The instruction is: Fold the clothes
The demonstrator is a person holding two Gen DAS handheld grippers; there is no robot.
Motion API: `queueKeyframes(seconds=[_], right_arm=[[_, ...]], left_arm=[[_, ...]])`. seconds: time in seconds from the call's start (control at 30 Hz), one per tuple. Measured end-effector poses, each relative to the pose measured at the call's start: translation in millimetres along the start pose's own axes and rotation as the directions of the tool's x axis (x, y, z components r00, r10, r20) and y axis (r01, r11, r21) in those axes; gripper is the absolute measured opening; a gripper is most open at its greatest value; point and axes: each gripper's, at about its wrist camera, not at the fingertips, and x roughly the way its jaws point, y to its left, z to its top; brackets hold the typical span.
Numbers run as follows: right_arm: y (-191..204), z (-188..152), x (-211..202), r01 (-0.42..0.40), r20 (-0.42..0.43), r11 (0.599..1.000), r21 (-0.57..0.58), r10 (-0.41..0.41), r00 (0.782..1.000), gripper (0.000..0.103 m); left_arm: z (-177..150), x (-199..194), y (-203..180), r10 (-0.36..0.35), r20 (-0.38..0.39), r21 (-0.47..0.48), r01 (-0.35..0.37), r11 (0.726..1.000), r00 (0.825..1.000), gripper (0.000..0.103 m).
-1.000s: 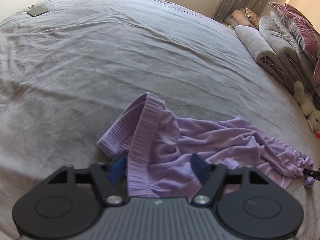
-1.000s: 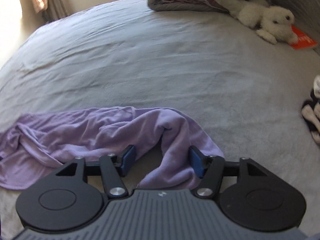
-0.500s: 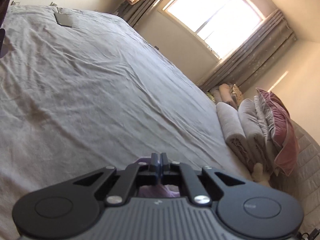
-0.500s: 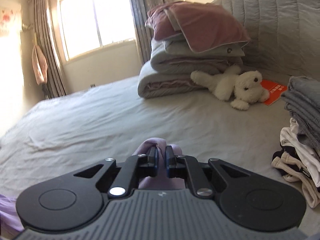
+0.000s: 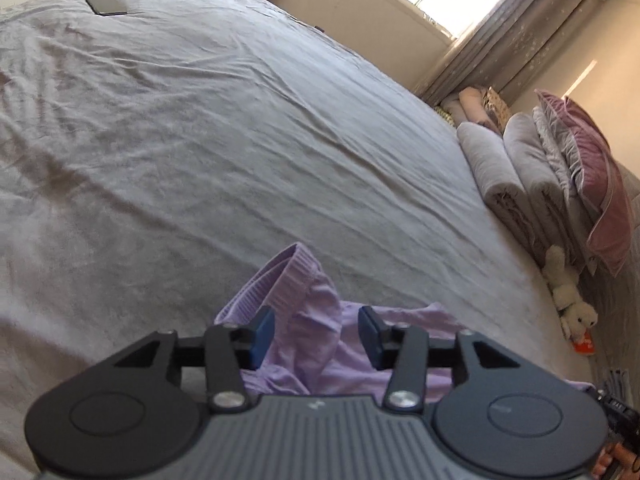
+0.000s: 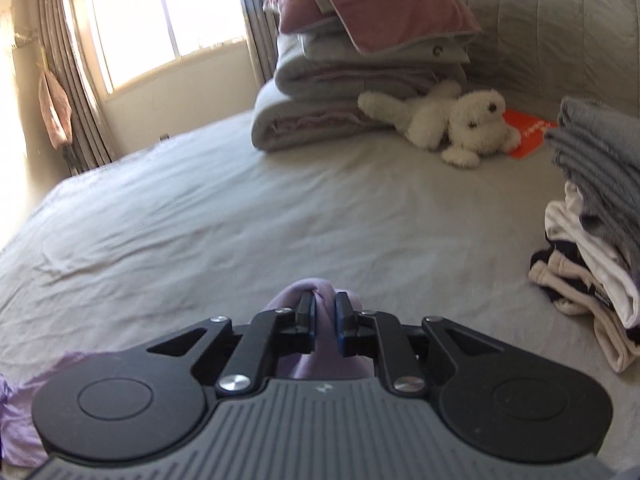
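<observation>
garment (image 5: 316, 344) lies between the left gripper (image 5: 316, 332) wide-open jaws, waistband ahead; the right gripper (image 6: 322, 320) jaws pinch its far end.

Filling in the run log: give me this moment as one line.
task: fold clothes | left hand-held gripper: open over lilac garment | right hand-held gripper: shut on lilac garment | surface: grey bed

A wide bed under a wrinkled grey sheet (image 5: 248, 128) is occupied by crumpled lilac knit trousers (image 5: 316, 344), rolled grey quilts (image 6: 320, 116), a white plush dog (image 6: 452, 124) and stacked folded clothes (image 6: 596, 216).
</observation>
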Motion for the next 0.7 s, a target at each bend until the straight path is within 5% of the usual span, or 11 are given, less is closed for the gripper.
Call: queueKeyframes(seconds=[0.1, 0.17, 0.23, 0.3, 0.37, 0.4, 0.57, 0.7], right_arm=[[0, -4, 3, -0.015, -0.047, 1.0, -0.017, 0.014, 0.999, 0.024], [0, -7, 7, -0.031, -0.086, 0.999, -0.032, 0.028, 0.996, 0.065], [4, -14, 16, -0.026, -0.149, 0.996, -0.08, 0.014, 0.989, 0.067], [7, -19, 23, -0.022, -0.193, 0.993, -0.118, -0.001, 0.981, 0.067], [6, -20, 26, -0.037, -0.206, 0.992, -0.119, 0.011, 0.978, 0.067], [5, -20, 27, -0.044, -0.213, 0.992, -0.119, 0.018, 0.977, 0.067], [14, -25, 33, -0.013, -0.225, 0.974, -0.225, -0.039, 0.974, 0.067], [24, -32, 33, -0.092, -0.263, 0.957, -0.277, 0.017, 0.965, 0.066]], left_arm=[[-6, 6, -5, 0.041, -0.028, 0.059, -0.039, 0.998, 0.999, 0.069], [-11, 13, -10, 0.066, -0.058, 0.103, -0.06, 0.993, 0.996, 0.074], [-16, 20, -15, 0.088, -0.078, 0.139, -0.077, 0.987, 0.993, 0.072], [-21, 26, -20, 0.106, -0.083, 0.164, -0.091, 0.982, 0.991, 0.053], [-22, 28, -22, 0.111, -0.085, 0.161, -0.096, 0.982, 0.99, 0.012], [-23, 28, -22, 0.113, -0.085, 0.159, -0.098, 0.982, 0.99, 0.006], [-16, 5, -22, 0.055, 0.02, 0.106, -0.057, 0.993, 0.998, 0.001], [-8, -8, -17, -0.019, 0.065, 0.06, 0.015, 0.998, 0.998, 0.001]])
